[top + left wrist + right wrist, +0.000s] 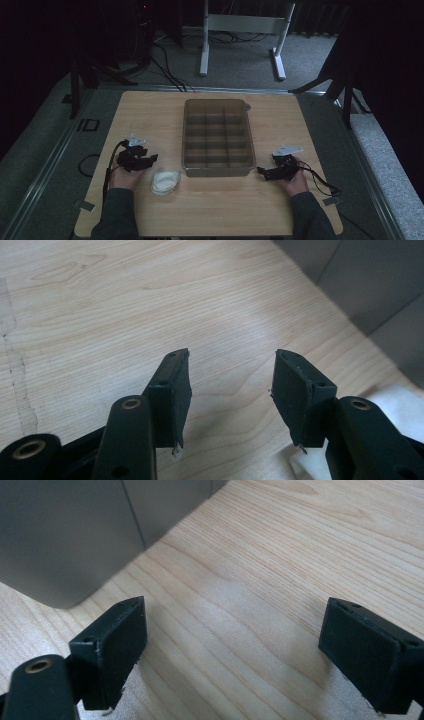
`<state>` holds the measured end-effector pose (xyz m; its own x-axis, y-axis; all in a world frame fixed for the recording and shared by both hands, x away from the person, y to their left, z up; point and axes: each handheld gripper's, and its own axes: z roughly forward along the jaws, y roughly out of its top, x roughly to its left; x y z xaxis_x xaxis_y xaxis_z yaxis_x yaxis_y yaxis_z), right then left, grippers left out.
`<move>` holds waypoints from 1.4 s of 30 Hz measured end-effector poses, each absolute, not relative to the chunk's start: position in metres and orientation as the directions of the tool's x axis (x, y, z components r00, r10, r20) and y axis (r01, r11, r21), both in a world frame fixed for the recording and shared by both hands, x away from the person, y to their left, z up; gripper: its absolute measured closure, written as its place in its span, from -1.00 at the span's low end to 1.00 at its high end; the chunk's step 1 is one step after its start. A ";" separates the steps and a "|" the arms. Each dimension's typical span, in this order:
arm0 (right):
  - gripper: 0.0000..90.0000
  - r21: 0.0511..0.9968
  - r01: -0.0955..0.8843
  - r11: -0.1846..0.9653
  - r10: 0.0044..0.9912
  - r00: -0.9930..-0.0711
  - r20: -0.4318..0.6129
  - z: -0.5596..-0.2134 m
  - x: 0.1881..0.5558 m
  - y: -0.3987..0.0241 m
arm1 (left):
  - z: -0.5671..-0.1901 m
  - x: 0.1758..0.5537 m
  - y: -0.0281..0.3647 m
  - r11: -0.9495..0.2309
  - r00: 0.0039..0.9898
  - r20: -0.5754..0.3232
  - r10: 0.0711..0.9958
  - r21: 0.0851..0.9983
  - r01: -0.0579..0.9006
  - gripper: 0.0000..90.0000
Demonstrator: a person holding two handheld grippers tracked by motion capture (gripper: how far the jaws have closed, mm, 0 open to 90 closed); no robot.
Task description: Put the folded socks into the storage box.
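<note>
A grey plastic organiser box (pixel 218 136) with several compartments stands in the middle of the wooden table (pixel 150 110). A white crumpled bag or cloth (pixel 165 181) lies just off its front left corner. My left gripper (pixel 150 161) rests on the table left of that white item, jaws apart with only bare wood between them (pixel 231 390); the white item (pixel 400 400) peeks out behind its right jaw. My right gripper (pixel 264 173) sits by the box's front right corner, open and empty (pixel 232 650), with the box's grey wall (pixel 65 535) close ahead to the left.
The table's front edge runs close to the person's forearms (pixel 120 210). Cables (pixel 320 182) trail from both grippers. Beyond the table stand a white desk frame (pixel 245 30) and dark stands on grey carpet.
</note>
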<state>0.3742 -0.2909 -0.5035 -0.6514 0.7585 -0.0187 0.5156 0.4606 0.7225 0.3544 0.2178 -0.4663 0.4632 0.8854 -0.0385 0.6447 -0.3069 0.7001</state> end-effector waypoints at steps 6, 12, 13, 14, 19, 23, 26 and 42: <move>-0.75 0.723 0.514 0.461 0.758 -0.652 -0.019 -0.504 0.373 -0.291 | -0.459 0.355 0.222 -0.314 0.487 -0.050 0.872 0.707 0.634 0.12; -0.75 0.723 0.515 0.460 0.758 -0.652 -0.018 -0.504 0.373 -0.291 | -0.451 0.352 0.227 -0.330 0.512 -0.054 0.857 0.705 0.628 0.15; -0.75 0.723 0.515 0.460 0.758 -0.652 -0.018 -0.504 0.373 -0.291 | -0.449 0.351 0.228 -0.331 0.515 -0.056 0.855 0.705 0.626 0.15; -0.75 0.723 0.515 0.460 0.758 -0.652 -0.018 -0.504 0.373 -0.291 | -0.449 0.351 0.228 -0.331 0.515 -0.056 0.855 0.705 0.626 0.15; -0.75 0.723 0.516 0.459 0.759 -0.651 -0.018 -0.504 0.373 -0.291 | -0.440 0.349 0.230 -0.344 0.538 -0.054 0.841 0.715 0.609 0.16; -0.75 0.723 0.516 0.460 0.759 -0.651 -0.018 -0.504 0.373 -0.291 | -0.436 0.348 0.230 -0.364 0.555 -0.047 0.831 0.708 0.605 0.16; -0.75 0.723 0.516 0.460 0.759 -0.651 -0.018 -0.504 0.373 -0.291 | -0.434 0.348 0.229 -0.376 0.566 -0.045 0.823 0.705 0.601 0.16; -0.75 0.723 0.516 0.459 0.759 -0.651 -0.017 -0.504 0.372 -0.291 | -0.426 0.344 0.223 -0.464 0.624 -0.007 0.781 0.662 0.589 0.16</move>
